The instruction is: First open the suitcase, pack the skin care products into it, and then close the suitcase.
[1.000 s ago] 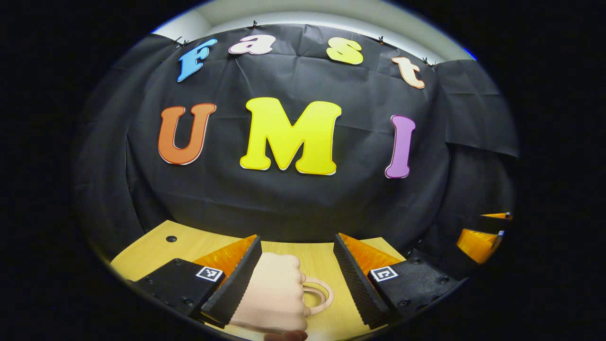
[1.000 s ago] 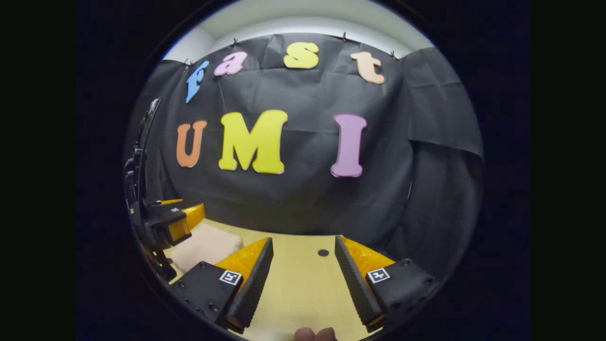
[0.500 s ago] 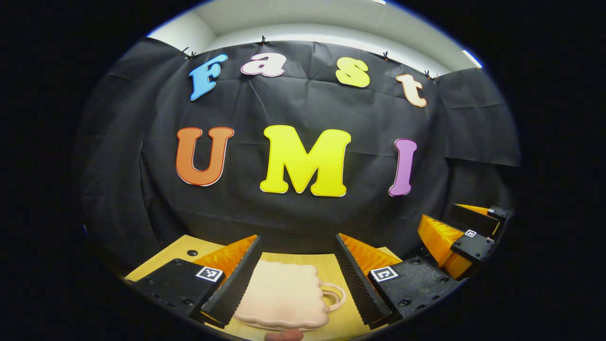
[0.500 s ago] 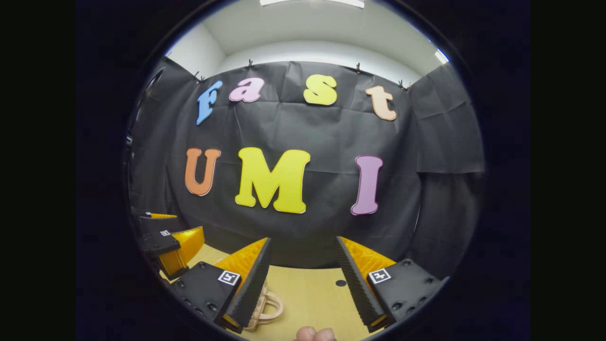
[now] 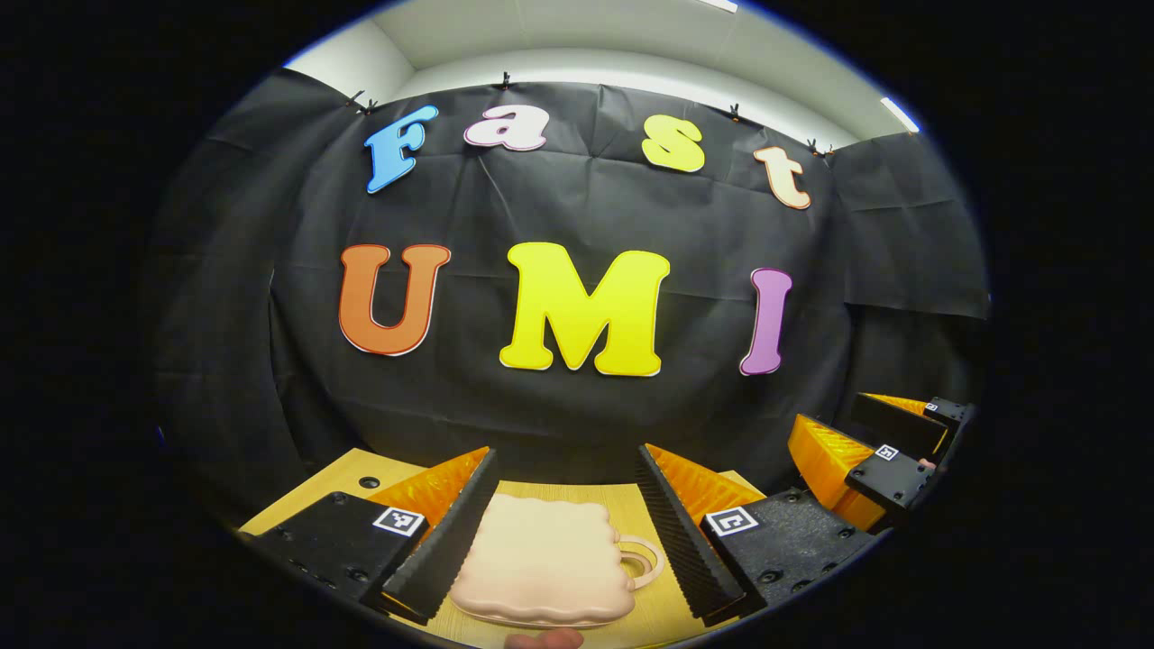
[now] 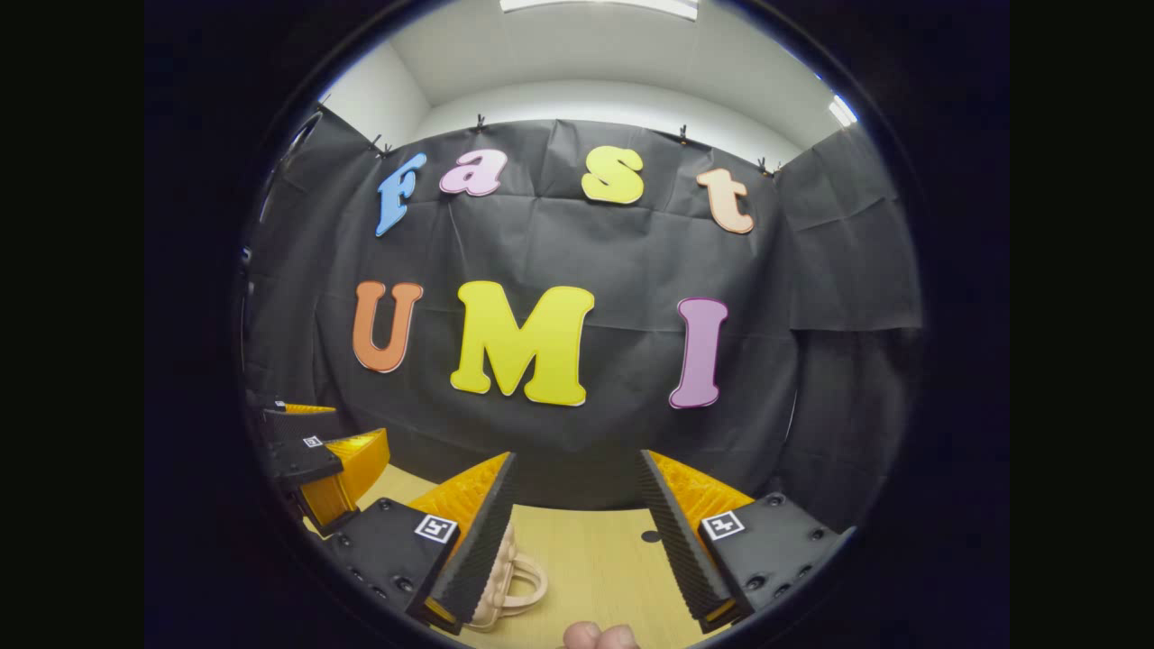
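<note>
A small peach suitcase (image 5: 541,559) lies flat and closed on the wooden table (image 5: 297,491), its loop handle pointing to the right in the left gripper view. My left gripper (image 5: 565,469) hovers open above it, one finger on each side, touching nothing. My right gripper (image 6: 578,469) is open too, over bare tabletop. In the right gripper view the suitcase (image 6: 518,581) peeks out past my own left finger, handle showing. Each view also catches the other gripper off to the side: the right gripper (image 5: 865,442) and the left gripper (image 6: 311,455), both apart from the suitcase.
The table (image 6: 595,559) ends at the black cloth wall close behind. A small round hole (image 5: 369,481) sits in the tabletop at the left, and a hole (image 6: 651,536) lies ahead of the right gripper. A person's fingertip (image 6: 599,635) shows at the bottom edge.
Both grippers have drawn back and tilted up, so more of the suitcase shows between the left gripper's fingers. The right gripper now appears nearer in the left gripper view. Both stayed open.
</note>
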Available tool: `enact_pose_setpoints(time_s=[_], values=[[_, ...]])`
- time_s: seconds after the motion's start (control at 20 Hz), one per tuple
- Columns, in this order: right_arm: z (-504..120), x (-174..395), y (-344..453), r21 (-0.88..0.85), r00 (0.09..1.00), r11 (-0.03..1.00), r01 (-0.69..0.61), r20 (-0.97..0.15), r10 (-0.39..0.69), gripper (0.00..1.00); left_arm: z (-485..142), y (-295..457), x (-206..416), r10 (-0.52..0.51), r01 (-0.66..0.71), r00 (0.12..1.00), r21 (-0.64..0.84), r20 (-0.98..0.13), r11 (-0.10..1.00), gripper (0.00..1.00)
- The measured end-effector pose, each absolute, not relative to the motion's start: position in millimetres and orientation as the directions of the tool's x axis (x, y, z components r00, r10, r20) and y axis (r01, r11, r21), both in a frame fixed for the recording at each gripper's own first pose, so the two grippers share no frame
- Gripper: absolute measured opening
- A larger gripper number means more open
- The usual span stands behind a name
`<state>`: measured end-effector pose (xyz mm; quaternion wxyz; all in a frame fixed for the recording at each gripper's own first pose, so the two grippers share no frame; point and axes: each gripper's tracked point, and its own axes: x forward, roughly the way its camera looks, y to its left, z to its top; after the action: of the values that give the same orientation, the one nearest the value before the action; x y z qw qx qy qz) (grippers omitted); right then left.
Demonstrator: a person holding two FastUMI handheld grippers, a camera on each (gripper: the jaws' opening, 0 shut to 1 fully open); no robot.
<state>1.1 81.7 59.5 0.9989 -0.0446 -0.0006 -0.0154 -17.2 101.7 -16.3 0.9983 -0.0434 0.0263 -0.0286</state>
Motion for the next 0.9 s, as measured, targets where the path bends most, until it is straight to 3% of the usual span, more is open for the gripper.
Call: enact_pose_setpoints(time_s=[0.9], values=[[57.4,-0.3,78.6,-0.108,0.999,0.994,0.035,0.000,-0.036,0.80,-22.8,109.5,-19.4,-0.033,0.026,0.997,-0.091,-0.072,0.995,0.97]])
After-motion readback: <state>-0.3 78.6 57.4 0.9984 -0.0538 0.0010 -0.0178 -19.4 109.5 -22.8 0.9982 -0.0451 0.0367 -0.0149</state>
